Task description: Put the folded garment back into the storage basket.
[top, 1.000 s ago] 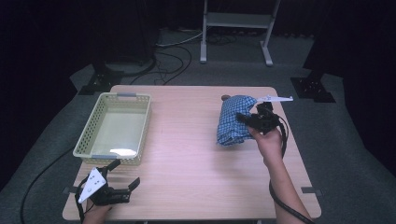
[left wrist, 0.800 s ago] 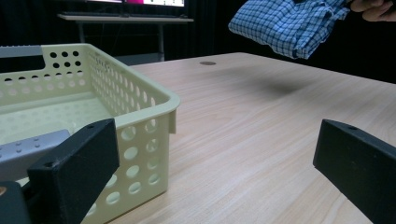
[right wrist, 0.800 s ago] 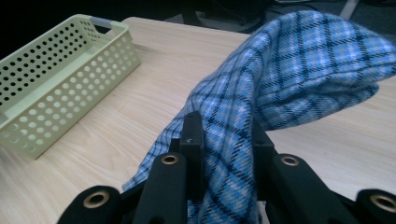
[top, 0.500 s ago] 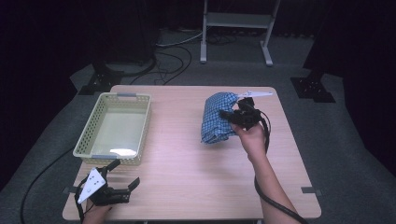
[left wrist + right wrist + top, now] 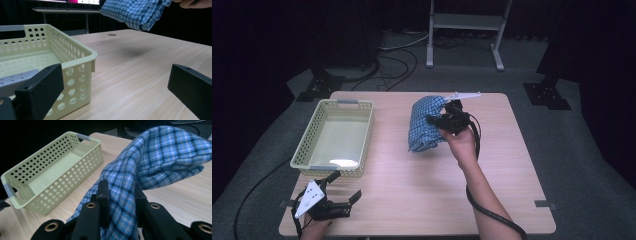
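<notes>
The left gripper (image 5: 343, 186) is resting at the table's (image 5: 422, 200) seven o'clock corner, the hand (image 5: 314, 225) coming in from the bottom edge, its jaws spread wide with nothing between them and aiming toward two o'clock. Just beyond it, at nine o'clock, the basket (image 5: 307, 145) is sitting with nothing in it. Moving right, the cloth (image 5: 424, 122) is hanging off the wood near the table's centre, toward twelve o'clock, pinched in the right gripper (image 5: 438, 120). That gripper's jaws are clamping a fold of the checked fabric. The right forearm (image 5: 482, 195) is stretching up from five o'clock, its hand (image 5: 460, 144) raised and pointing the gripper toward ten o'clock.
</notes>
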`<action>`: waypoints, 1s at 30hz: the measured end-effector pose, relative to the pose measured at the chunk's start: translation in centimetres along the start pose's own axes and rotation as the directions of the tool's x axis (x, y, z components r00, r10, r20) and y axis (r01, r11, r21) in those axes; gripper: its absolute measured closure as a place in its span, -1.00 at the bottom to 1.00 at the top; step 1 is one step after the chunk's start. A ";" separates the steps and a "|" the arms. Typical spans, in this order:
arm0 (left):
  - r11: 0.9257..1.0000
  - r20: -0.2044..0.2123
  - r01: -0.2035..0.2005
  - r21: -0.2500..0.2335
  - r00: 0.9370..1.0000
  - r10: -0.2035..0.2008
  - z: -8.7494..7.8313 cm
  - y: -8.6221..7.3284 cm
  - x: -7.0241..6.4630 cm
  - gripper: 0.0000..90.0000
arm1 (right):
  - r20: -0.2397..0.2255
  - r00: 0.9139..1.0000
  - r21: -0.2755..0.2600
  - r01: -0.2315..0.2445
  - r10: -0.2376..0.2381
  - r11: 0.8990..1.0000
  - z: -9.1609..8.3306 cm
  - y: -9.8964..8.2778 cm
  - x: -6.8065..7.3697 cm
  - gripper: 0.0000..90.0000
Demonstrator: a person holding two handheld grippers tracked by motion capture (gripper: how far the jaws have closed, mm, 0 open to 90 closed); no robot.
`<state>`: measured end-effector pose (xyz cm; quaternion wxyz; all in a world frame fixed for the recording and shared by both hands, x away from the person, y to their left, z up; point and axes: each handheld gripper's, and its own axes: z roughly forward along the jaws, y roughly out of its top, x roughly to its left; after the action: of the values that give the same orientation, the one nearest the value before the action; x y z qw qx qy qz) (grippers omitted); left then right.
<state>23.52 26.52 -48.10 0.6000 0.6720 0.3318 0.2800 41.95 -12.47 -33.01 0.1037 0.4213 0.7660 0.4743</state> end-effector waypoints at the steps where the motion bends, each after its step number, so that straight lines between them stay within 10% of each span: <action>1: 1.000 -0.002 0.002 0.001 1.000 -0.002 0.0 0.0 0.0 -1.00 | -0.003 1.000 0.000 0.002 -0.002 1.000 0.2 0.1 0.2 0.67; 30: 1.000 0.002 0.011 -0.010 1.000 -0.011 -0.2 0.0 0.2 -1.00 | -0.138 0.988 0.031 0.066 -0.061 0.997 8.4 4.6 8.9 0.67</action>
<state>23.48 26.81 -48.12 0.6051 0.6674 0.3335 0.2779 43.63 0.46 -31.56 0.0583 0.3646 0.7928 0.4849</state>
